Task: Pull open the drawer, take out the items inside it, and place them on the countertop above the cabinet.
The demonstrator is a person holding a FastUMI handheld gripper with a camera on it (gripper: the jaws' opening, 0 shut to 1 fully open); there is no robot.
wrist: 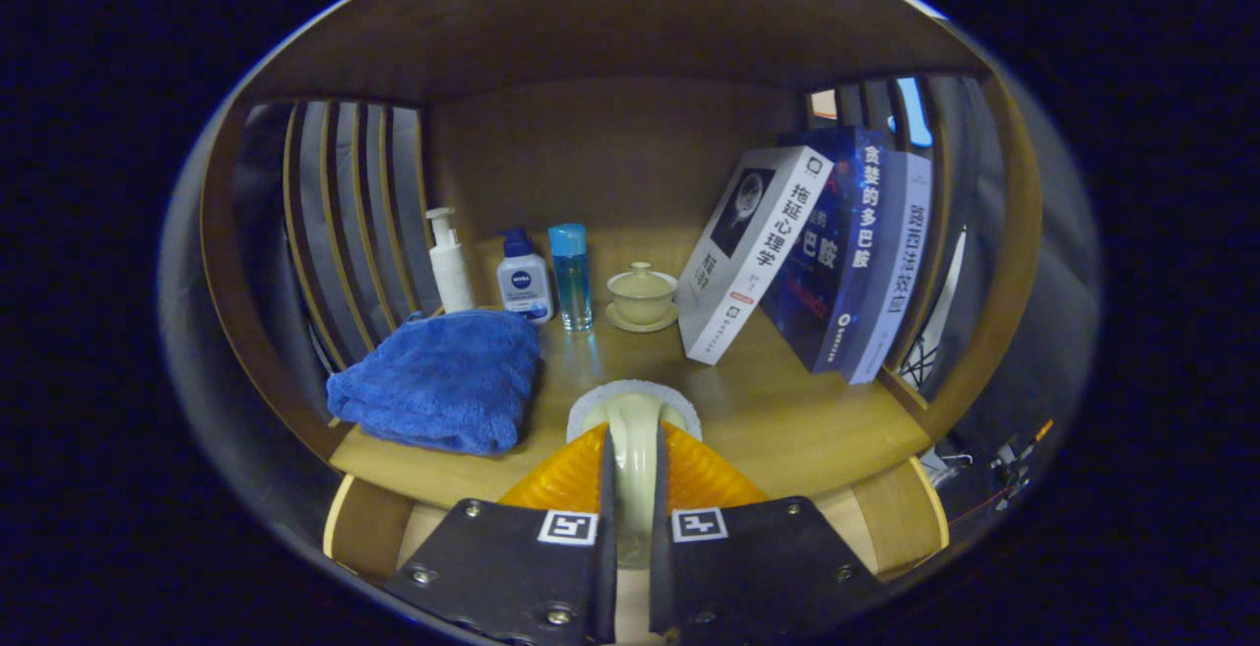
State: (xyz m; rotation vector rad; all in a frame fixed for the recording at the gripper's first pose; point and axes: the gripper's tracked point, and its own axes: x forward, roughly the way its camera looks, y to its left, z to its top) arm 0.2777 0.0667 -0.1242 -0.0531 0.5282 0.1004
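At the bottom centre of the frame the fingers [633, 449] are clamped from both sides on a pale cream object [633, 429], its rounded top rising between them; what it is I cannot tell. Just beyond it a white, round, textured edge [596, 398] shows, lying on the wooden bench [787, 410]. Left of centre a folded blue towel [438, 380] lies on the bench, near the fingers but apart from them. Behind the towel, in a row toward the middle of the frame, stand a white pump bottle [450, 262], a short white bottle with a blue cap [523, 277] and a slim clear blue bottle [571, 275], all upright. Just right of them sits a cream lidded cup on a saucer [642, 296]. At right of centre three books [817, 252] stand tilted, leaning to the right toward the slatted side [970, 232]. A matching slatted side [345, 223] closes the upper left, and a wooden back panel [610, 154] stands behind everything.
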